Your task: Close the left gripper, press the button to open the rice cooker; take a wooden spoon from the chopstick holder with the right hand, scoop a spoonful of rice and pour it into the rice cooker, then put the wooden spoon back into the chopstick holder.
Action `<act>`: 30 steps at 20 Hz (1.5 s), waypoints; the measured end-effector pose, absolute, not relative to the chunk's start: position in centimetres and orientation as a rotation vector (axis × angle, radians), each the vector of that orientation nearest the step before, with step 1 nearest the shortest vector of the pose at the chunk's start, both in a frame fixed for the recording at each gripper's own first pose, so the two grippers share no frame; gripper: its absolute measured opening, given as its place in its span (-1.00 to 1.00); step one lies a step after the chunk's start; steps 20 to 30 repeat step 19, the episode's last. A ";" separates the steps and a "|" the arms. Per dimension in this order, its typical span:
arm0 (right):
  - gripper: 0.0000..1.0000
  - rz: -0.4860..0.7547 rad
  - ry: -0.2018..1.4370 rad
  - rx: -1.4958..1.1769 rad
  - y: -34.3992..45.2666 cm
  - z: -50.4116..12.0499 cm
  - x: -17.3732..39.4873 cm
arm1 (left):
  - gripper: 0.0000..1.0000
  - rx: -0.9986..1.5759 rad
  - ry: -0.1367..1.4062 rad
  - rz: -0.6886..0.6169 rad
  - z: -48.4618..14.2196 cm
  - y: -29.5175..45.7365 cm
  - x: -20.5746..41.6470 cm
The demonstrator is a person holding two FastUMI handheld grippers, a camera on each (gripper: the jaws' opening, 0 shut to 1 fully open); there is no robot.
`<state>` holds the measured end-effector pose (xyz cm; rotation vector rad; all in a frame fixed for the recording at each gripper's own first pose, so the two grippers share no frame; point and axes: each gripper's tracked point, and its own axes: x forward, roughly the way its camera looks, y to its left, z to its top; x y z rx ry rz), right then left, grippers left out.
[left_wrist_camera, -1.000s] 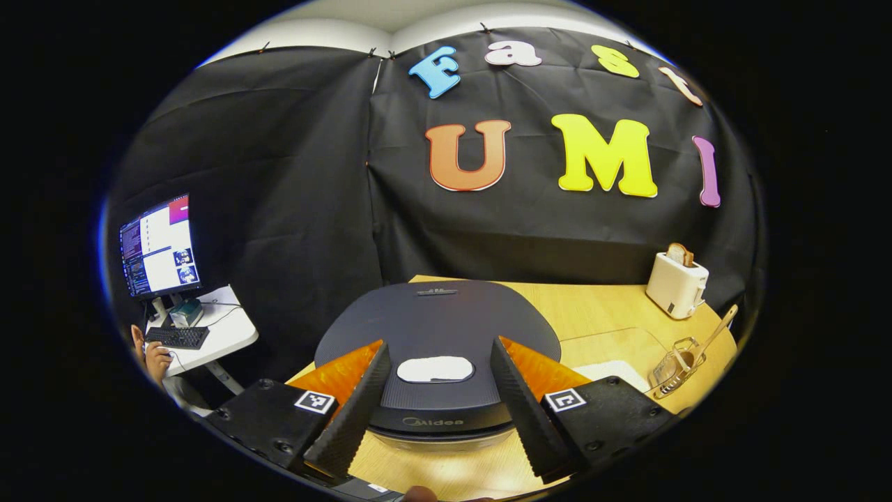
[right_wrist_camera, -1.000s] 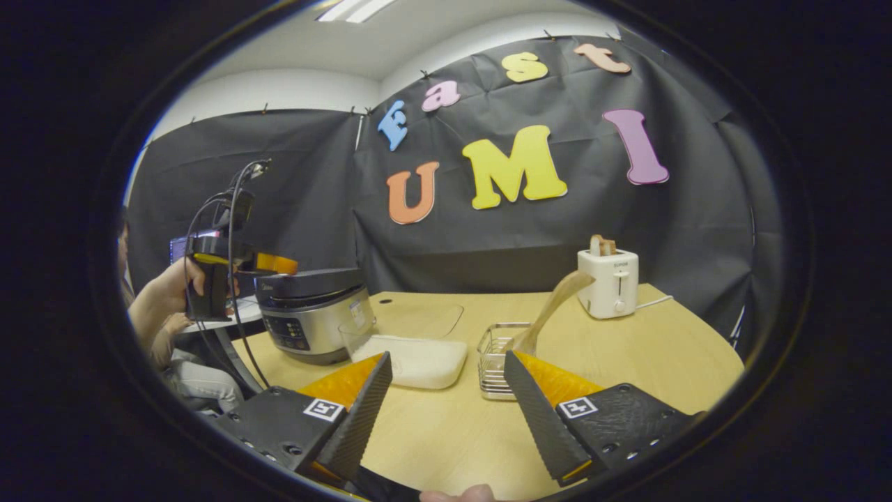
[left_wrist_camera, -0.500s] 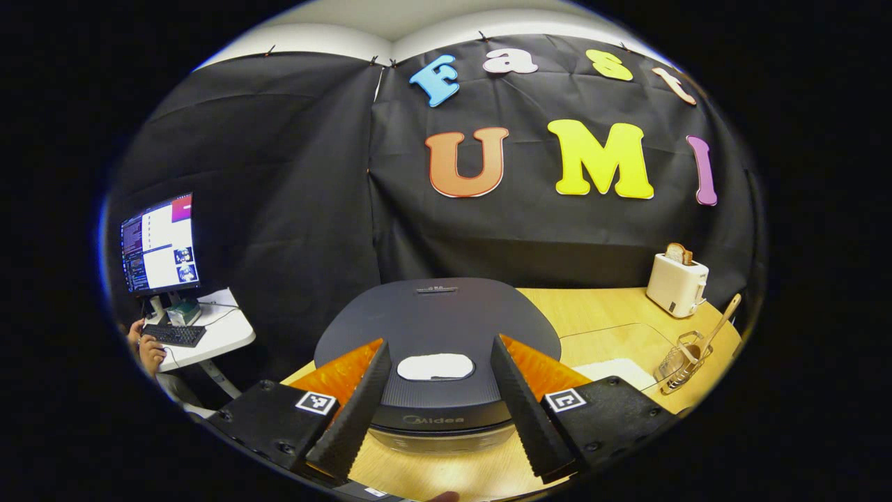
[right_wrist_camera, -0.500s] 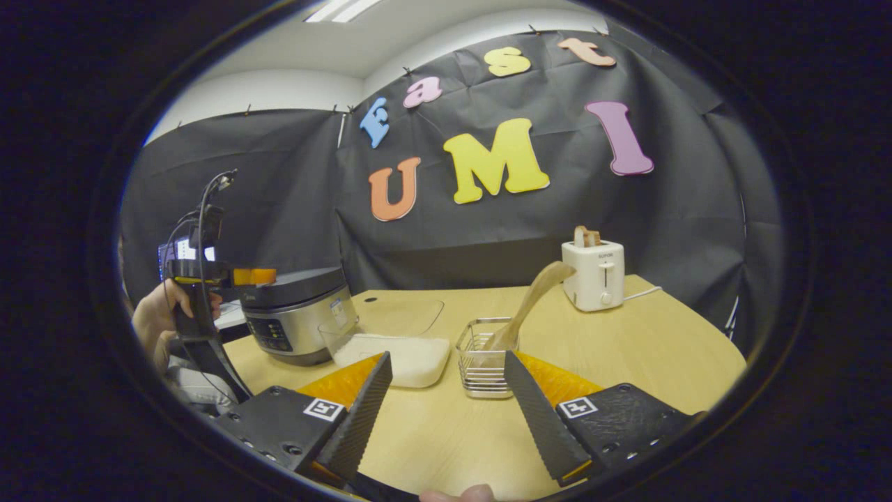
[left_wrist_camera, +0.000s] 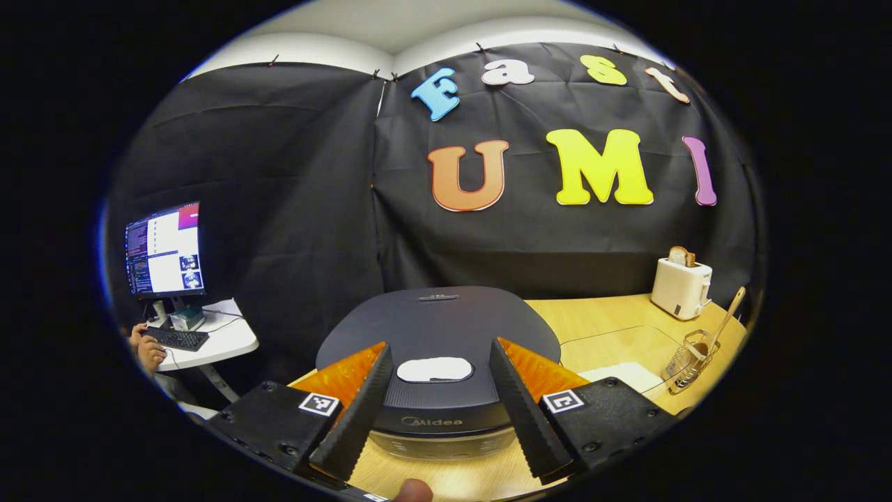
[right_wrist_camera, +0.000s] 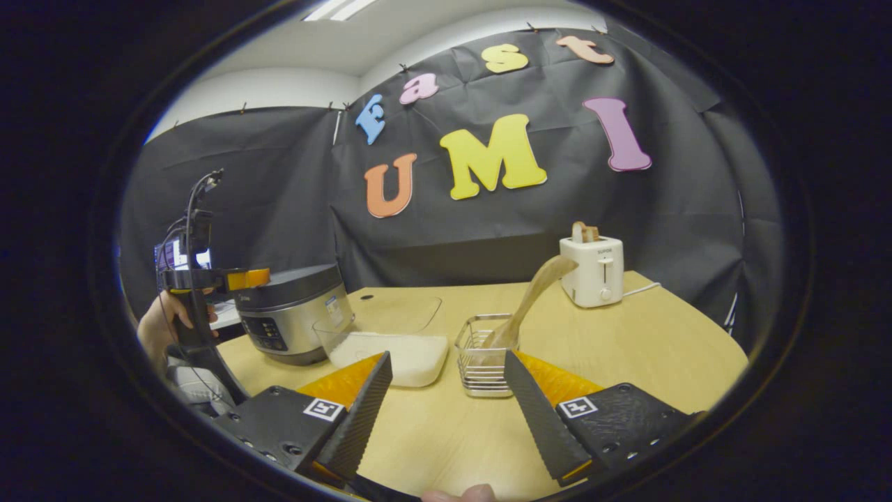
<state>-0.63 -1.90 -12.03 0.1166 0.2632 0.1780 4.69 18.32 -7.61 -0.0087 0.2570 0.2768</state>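
Lower centre of the left gripper view, our left gripper (left_wrist_camera: 435, 408) hangs spread over the closed rice cooker (left_wrist_camera: 437, 328), framing its white button (left_wrist_camera: 435, 369) for pressing, while our right gripper (right_wrist_camera: 446, 411), also spread, faces the wooden spoon (right_wrist_camera: 533, 301) leaning in the wire chopstick holder (right_wrist_camera: 481, 357) mid-frame.

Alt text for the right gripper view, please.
The open right gripper hovers over a wooden table, facing a wire chopstick holder with a wooden spoon, beside a clear container of rice and a closed rice cooker.

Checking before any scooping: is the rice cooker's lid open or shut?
Shut. The rice cooker lid lies flat on its body; the left gripper hovers in front, jaws apart.
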 end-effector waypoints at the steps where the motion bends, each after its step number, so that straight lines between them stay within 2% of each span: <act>1: 0.82 0.167 0.257 0.113 -2.1 -11.8 -0.5 | 0.80 -0.032 0.258 0.283 -7.5 18.2 4.5; 3: 0.82 0.130 0.224 0.099 -2.7 -10.9 -0.4 | 0.81 -0.062 0.208 0.277 -6.0 16.8 4.2; 4: 0.91 0.116 0.200 0.096 -2.8 -10.3 -0.3 | 0.81 -0.057 0.175 0.273 -4.7 15.9 3.9; 5: 0.92 0.107 0.175 0.093 -2.8 -9.4 -0.2 | 0.82 -0.041 0.146 0.269 -3.6 15.0 3.5; 6: 0.83 0.101 0.150 0.092 -2.7 -8.6 -0.2 | 0.82 -0.026 0.116 0.268 -2.6 14.2 3.0; 7: 0.92 0.095 0.126 0.085 -2.6 -7.7 -0.2 | 0.84 -0.012 0.098 0.255 -1.7 13.1 2.6; 8: 0.91 0.086 0.105 0.076 -2.6 -6.9 -0.2 | 0.75 -0.003 0.081 0.236 -1.1 11.8 2.3; 9: 0.91 0.076 0.092 0.072 -2.7 -6.2 -0.1 | 0.94 -0.001 0.068 0.216 -0.7 10.5 1.9; 12: 0.82 0.051 0.067 0.047 -3.2 -4.7 0.1 | 0.94 -0.001 0.038 0.163 0.1 7.3 0.8; 13: 0.91 0.036 0.058 0.040 -3.5 -4.2 0.1 | 0.94 -0.003 0.026 0.151 0.3 6.5 0.5; 16: 0.91 0.010 0.043 0.038 -3.6 -3.4 -0.1 | 0.94 -0.012 0.011 0.116 0.4 4.7 -0.3; 17: 0.82 0.012 0.038 0.038 -3.2 -2.9 -0.2 | 0.94 -0.002 0.010 0.104 0.5 4.3 -0.6; 18: 0.91 0.009 0.032 0.021 -2.9 -2.4 -0.4 | 0.94 0.011 0.011 0.102 0.4 4.2 -0.9; 19: 0.82 -0.002 0.022 -0.004 -2.9 -1.9 -0.5 | 0.94 0.021 0.009 0.098 0.4 4.1 -1.2; 30: 0.82 -0.002 0.022 -0.004 -2.9 -1.9 -0.5 | 0.94 0.021 0.009 0.098 0.4 4.1 -1.2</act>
